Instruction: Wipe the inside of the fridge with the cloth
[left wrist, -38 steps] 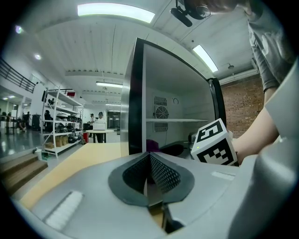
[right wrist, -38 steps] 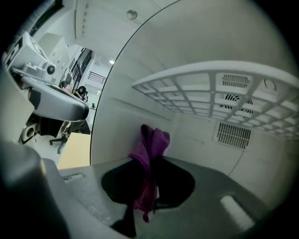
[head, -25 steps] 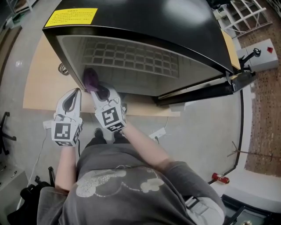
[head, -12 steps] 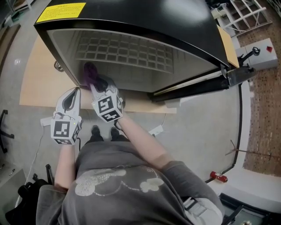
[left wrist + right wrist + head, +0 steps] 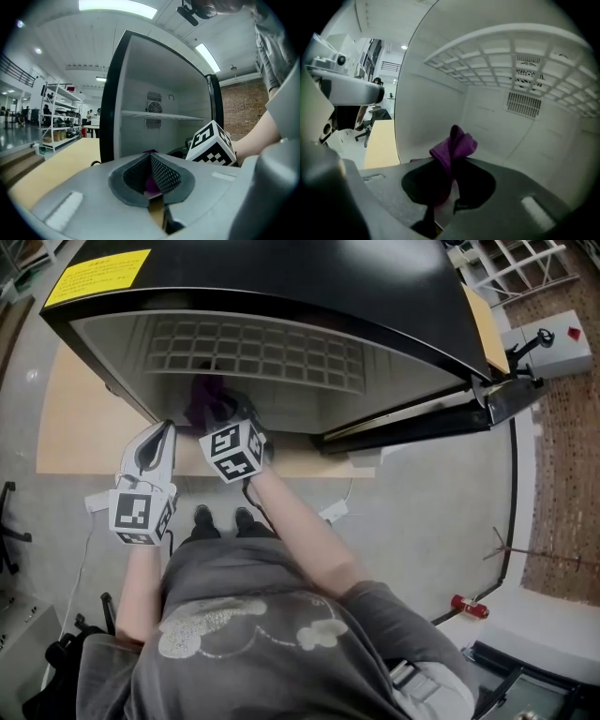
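Observation:
The black fridge (image 5: 281, 277) stands open in front of me, and a white wire shelf (image 5: 262, 352) shows inside it. My right gripper (image 5: 223, 418) reaches into the lower compartment and is shut on a purple cloth (image 5: 204, 399). In the right gripper view the cloth (image 5: 454, 143) sticks up from the closed right gripper (image 5: 447, 164), near the white left wall under the shelf (image 5: 511, 51). My left gripper (image 5: 161, 439) hangs just outside the fridge's left front edge, shut and holding nothing. In the left gripper view, the left gripper (image 5: 151, 161) points at the fridge's open front (image 5: 117, 93).
The fridge door (image 5: 422, 423) swings out to the right. A light wooden platform (image 5: 80, 427) lies under the fridge. A grey box with a red button (image 5: 553, 343) sits at far right. A cable and power strip (image 5: 333, 514) lie on the floor by my feet. A vent (image 5: 524, 104) marks the back wall.
My right gripper has pushed deeper into the fridge with the cloth. The left gripper has stayed where it was, shut.

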A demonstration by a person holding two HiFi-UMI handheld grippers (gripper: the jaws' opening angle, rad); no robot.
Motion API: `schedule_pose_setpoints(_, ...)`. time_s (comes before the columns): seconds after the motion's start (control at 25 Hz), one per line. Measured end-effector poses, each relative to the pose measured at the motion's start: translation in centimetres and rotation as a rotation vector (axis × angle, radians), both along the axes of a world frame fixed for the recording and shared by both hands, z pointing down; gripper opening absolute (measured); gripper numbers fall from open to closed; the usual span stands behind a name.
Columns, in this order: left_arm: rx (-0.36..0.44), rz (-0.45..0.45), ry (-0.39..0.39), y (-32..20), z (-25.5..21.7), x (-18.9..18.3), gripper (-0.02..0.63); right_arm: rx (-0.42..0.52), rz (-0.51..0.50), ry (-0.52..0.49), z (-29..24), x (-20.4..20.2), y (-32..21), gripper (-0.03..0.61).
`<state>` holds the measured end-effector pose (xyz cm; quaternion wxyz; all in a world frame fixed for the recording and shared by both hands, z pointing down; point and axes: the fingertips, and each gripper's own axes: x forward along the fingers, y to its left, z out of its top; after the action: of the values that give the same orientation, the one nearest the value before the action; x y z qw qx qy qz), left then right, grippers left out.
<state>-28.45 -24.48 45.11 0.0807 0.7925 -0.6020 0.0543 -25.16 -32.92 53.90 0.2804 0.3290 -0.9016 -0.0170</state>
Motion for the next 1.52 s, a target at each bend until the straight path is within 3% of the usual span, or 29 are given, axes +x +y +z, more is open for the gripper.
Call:
schedule_pose_setpoints(0.36, -0.006, 0.095, 0.01, -1.8, 0.2, 3.2, 0.018, -0.005, 0.25, 0.066, 0.6, 9.4, -3.4, 0.043)
schedule_pose_setpoints(0.68, 0.02, 0.196, 0.025, -2.8, -0.8, 6.7, 0.018, -0.01, 0.477, 0.123, 0.7, 16.6, -3.0, 0.043)
schedule_pose_setpoints(0.8, 0.02, 0.219, 0.033, -2.8, -0.9, 7.3, 0.018, 0.011, 0.544, 0.104, 0.0, 17.7, -2.8, 0.044)
schedule_pose_setpoints(1.04, 0.042, 0.243, 0.032, -3.4, -1.8, 7.2, 0.018, 0.166, 0.64, 0.029, -4.3, 18.4, -4.4, 0.044)
schedule_pose_setpoints(1.28, 0.054, 0.256, 0.032, -3.2, -2.3, 6.9, 0.018, 0.172, 0.762, 0.009, -5.5, 20.3, -5.0, 0.043)
schedule_pose_setpoints(1.52, 0.044, 0.273, 0.037, -2.7, -2.0, 7.4, 0.018, 0.149, 0.808, -0.024, -5.6, 21.6, -2.7, 0.044)
